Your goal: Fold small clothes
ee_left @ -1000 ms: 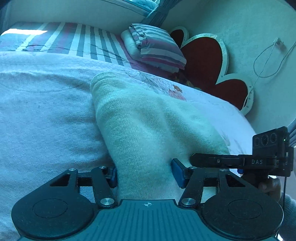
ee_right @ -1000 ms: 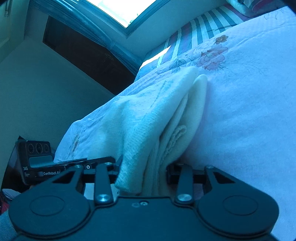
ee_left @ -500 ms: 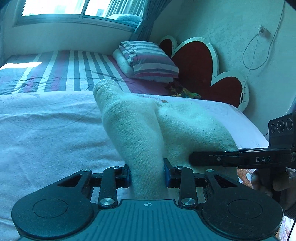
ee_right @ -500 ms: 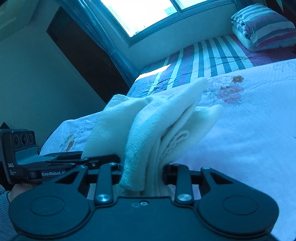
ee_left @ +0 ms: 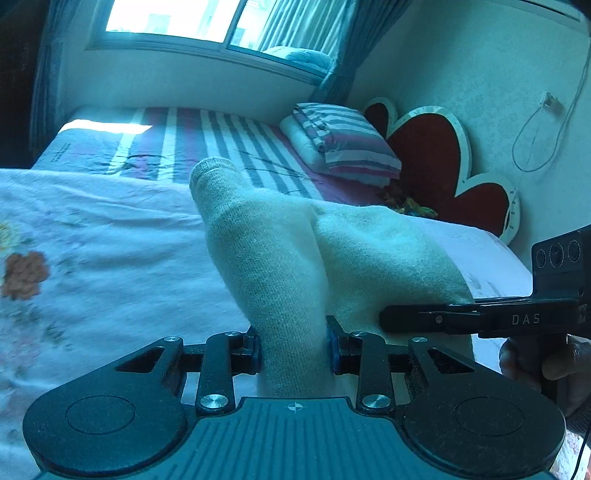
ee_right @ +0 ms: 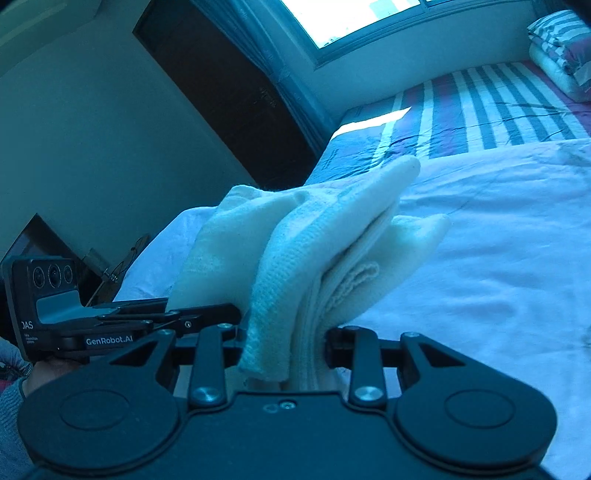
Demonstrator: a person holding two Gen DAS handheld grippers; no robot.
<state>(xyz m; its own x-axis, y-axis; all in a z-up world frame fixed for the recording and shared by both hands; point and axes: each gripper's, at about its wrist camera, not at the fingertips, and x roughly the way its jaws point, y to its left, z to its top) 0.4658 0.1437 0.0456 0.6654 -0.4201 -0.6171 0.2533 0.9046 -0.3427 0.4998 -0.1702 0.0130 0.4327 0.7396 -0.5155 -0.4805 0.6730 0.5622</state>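
Pinching a bunched fold of the cream knit garment (ee_left: 295, 280) between its blue pads, the left claw (ee_left: 293, 349) holds the cloth up off the bed (ee_left: 92, 258). Just to its right, the right claw (ee_right: 284, 347) clamps another gathered edge of the same garment (ee_right: 295, 258), its layers hanging through the jaws. Beyond lies the white floral bedspread (ee_right: 498, 258), then a striped sheet (ee_left: 207, 136), a folded striped quilt (ee_left: 343, 144), a red heart-shaped headboard (ee_left: 432, 162) and the window (ee_left: 207, 18).
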